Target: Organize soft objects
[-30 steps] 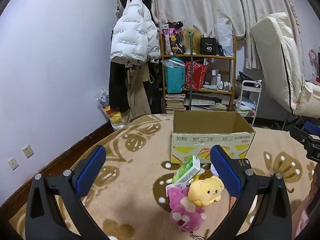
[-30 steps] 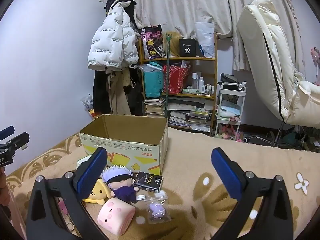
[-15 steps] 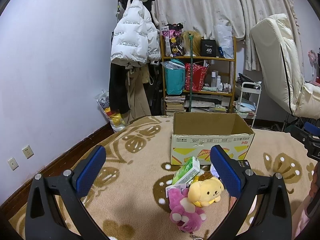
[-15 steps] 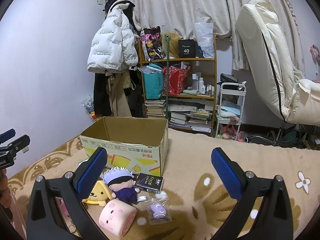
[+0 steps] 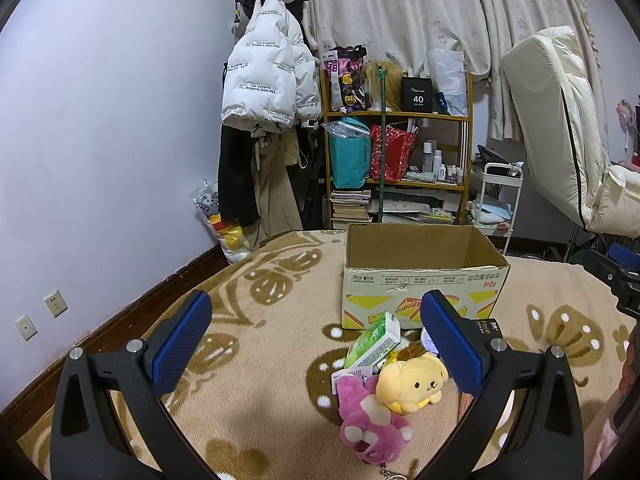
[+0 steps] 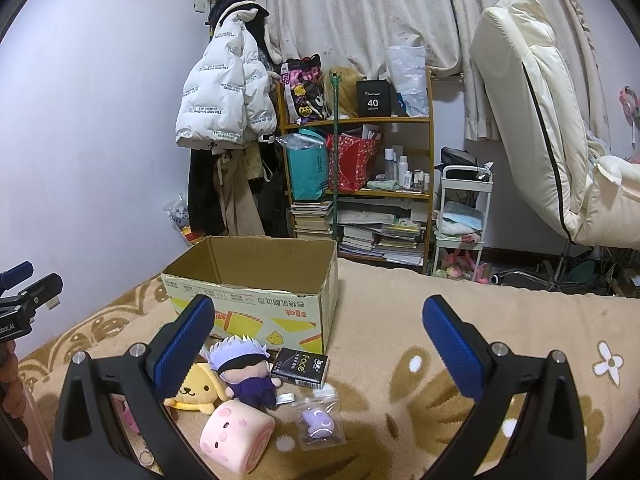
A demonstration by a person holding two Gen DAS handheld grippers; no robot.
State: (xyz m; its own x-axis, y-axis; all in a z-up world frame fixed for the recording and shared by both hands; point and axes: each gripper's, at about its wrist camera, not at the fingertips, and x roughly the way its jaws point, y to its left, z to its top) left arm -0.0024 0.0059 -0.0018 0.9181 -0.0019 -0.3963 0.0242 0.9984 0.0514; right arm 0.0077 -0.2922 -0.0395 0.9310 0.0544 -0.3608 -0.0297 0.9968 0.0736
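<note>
Both our grippers, left (image 5: 316, 338) and right (image 6: 318, 340), are wide apart and hold nothing. The toys (image 5: 412, 380) lie low in the middle, just before the box (image 5: 420, 276). We should grab one soft toy gently by its middle.

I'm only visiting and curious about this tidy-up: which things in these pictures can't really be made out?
- Floor of the open cardboard box: hidden by its front wall in both views, so its contents are unknown.
- Purple-haired doll: left view, behind the right finger of the left tongs.
- Pink bear plush: right view, almost wholly behind a finger of the right tongs.
- Purple trinket in a clear bag: too small to identify.
</note>
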